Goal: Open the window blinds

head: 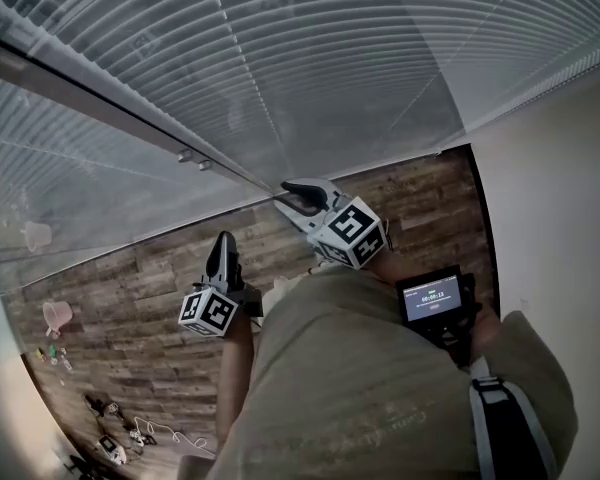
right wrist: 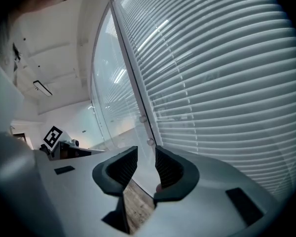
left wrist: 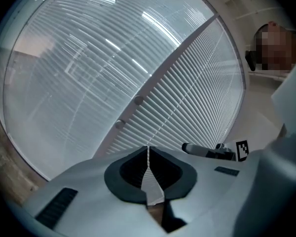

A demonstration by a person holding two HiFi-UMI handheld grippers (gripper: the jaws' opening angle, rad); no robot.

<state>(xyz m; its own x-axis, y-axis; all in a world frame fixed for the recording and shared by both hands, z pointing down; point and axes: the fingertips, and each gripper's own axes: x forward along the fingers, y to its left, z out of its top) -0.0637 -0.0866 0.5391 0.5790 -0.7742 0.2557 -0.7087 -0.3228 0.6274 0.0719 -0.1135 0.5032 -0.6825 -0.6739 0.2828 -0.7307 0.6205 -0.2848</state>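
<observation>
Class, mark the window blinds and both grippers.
window blinds [head: 360,58], head view, on the slats.
left gripper [left wrist: 148,151], left gripper view, between its closed fingertips.
right gripper [right wrist: 144,154], right gripper view, between its parted fingertips.

**Colours and patterns at the window**

Window blinds [head: 330,58]: whitish grey, finely striped by their slats and crossed by thin pale cords. Floor [head: 130,308]: brown wood planks in mixed light and dark tones. Wall [head: 560,218]: plain cream. Left gripper [left wrist: 148,151] and right gripper [right wrist: 145,154]: pale grey shells with charcoal, ribbed pads [right wrist: 121,166]. Marker cubes [head: 355,233]: white faces bearing black square patterns. Person's shirt [head: 360,388]: olive-khaki, with a grey strap [head: 505,418]. Handheld device [head: 435,303]: black, with a blue-lit screen. Small item [head: 56,315] on the floor: pink.
</observation>
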